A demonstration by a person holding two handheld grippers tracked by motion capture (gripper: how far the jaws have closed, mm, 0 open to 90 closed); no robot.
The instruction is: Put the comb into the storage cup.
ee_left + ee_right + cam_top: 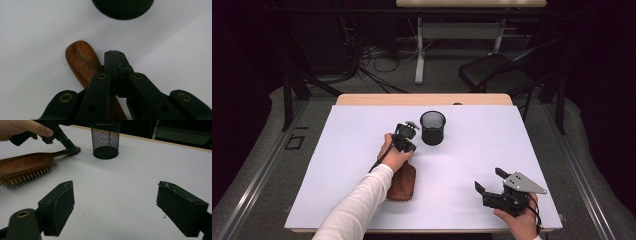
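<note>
A wooden hairbrush (402,182) lies bristles-down on the white table, its handle (80,60) pointing toward a black mesh cup (432,128). My left gripper (407,149) points steeply down at the handle's end, jaws pressed together with nothing between them. In the left gripper view the shut tips (113,53) sit just right of the handle, and the cup (122,8) is beyond. My right gripper (488,179) rests near the front right corner, jaws wide apart and empty. The right gripper view shows its gripper (117,195), the brush (25,165), the left gripper (72,151) and the cup (105,140).
The white table top (362,150) has bare surface between the two hands and along its left side. Behind the table stand a black chair (502,70) and another desk's leg (419,50), with cables on the floor.
</note>
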